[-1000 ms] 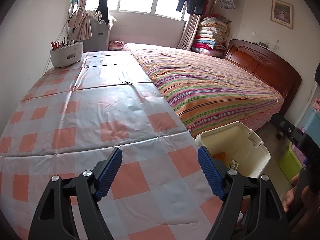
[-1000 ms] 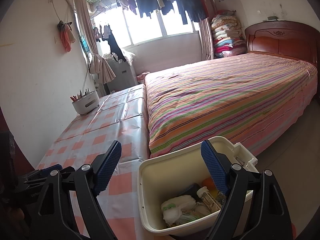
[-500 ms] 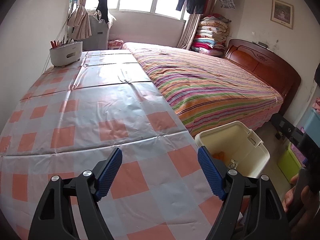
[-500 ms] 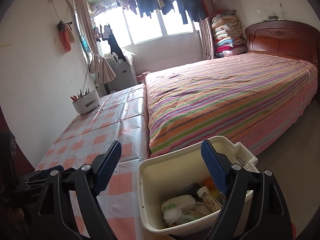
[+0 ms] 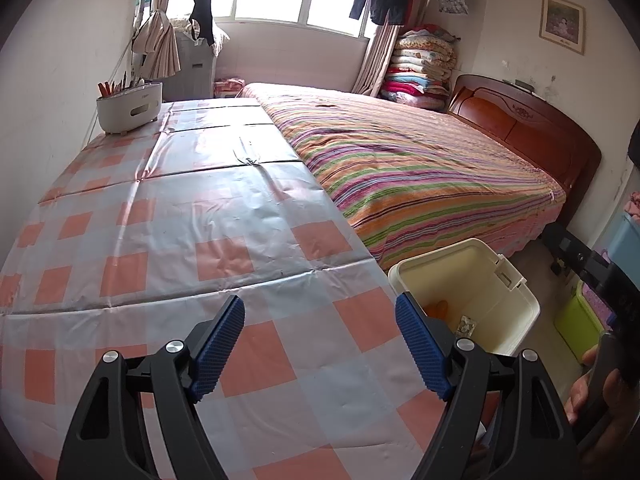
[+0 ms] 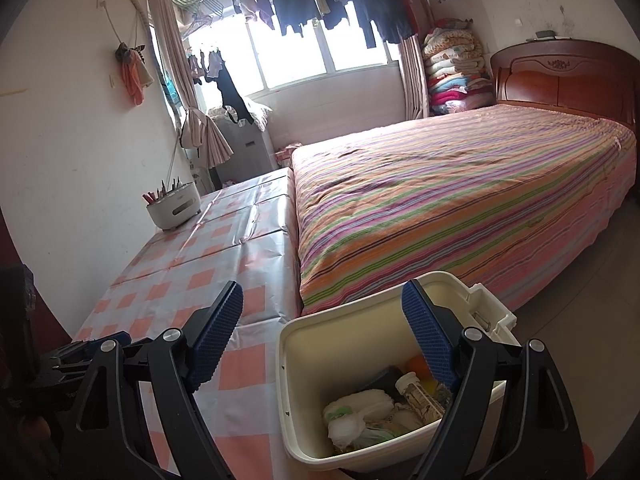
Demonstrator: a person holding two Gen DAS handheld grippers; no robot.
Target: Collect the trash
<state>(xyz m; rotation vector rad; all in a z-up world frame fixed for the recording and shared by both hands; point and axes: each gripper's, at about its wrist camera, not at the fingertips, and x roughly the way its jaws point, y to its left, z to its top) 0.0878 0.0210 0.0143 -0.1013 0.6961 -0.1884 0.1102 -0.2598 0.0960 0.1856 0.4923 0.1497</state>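
A cream plastic trash bin (image 6: 308, 360) stands on the floor by the table's near right corner, below my right gripper (image 6: 322, 312). It holds several pieces of trash: white crumpled wrappers (image 6: 360, 412), a small bottle (image 6: 416, 392), something orange (image 6: 418, 362). My right gripper is open and empty above the bin. My left gripper (image 5: 320, 328) is open and empty above the checked tablecloth (image 5: 180, 240). The bin also shows in the left wrist view (image 5: 504, 320), right of the left gripper.
A white caddy with pens (image 5: 130, 108) stands at the table's far left. A bed with a striped cover (image 5: 420, 160) runs along the table's right side. A green box (image 5: 576, 320) is on the floor at the right.
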